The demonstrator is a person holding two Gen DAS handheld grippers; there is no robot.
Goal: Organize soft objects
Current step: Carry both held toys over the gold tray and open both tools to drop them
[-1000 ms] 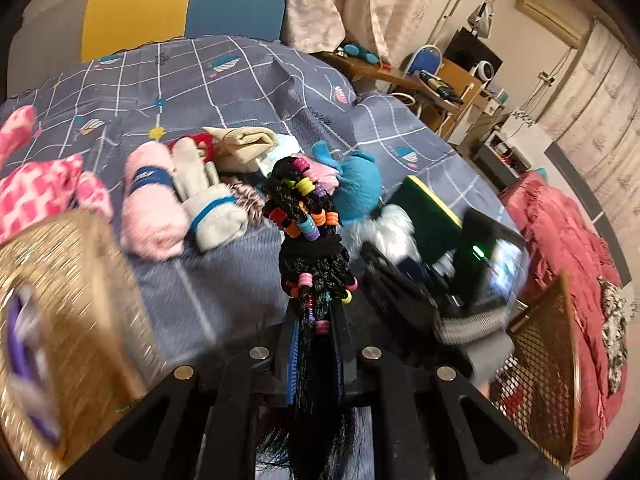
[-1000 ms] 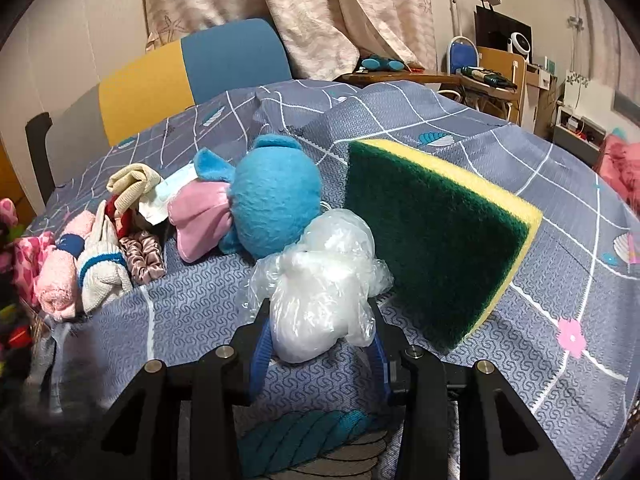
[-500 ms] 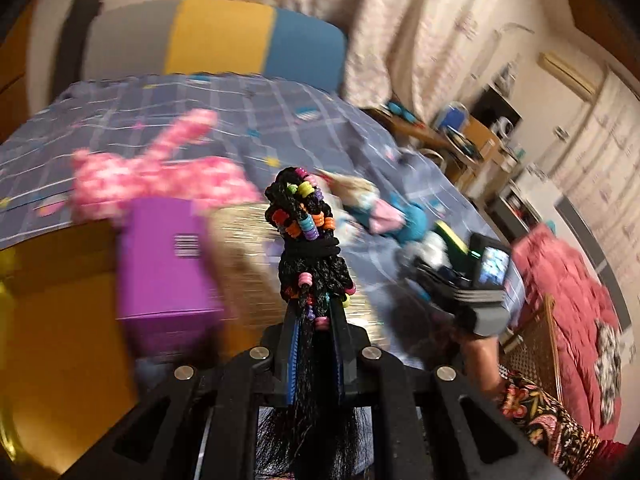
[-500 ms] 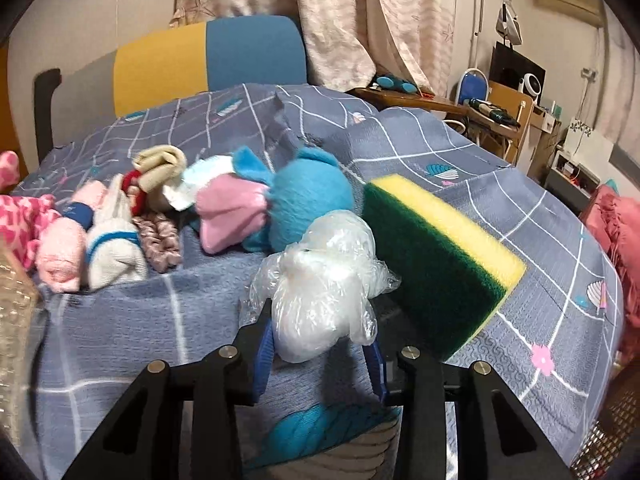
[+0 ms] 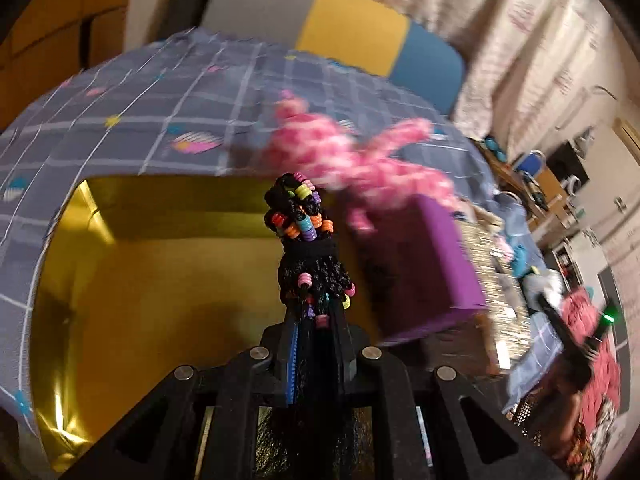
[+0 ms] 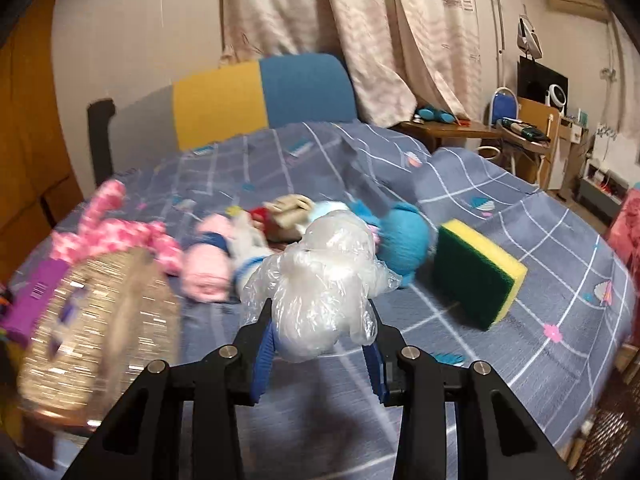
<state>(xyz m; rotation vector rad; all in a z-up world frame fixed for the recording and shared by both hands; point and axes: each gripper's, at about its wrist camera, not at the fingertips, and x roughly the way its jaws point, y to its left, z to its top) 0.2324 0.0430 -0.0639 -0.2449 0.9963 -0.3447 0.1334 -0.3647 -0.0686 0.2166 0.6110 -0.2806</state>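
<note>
left gripper (image 5: 316, 320) clamped on black beaded hair bundle (image 5: 306, 240), over gold basket (image 5: 160, 280) | right gripper (image 6: 320, 344) gripping crumpled plastic bag (image 6: 320, 280), above bed (image 6: 520, 220) | sponge (image 6: 476, 276) on bed

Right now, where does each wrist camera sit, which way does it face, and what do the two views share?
Left wrist: on the left hand-held gripper, looking down into a gold bin; its fingers clamp a black beaded hair bundle. The other hand-held gripper and a patterned sleeve show at right.
Right wrist: on the right hand-held gripper, facing across the bed toward the headboard, holding a clear plastic bag; no body shows.
Shared: pink checked plush, purple box.
</note>
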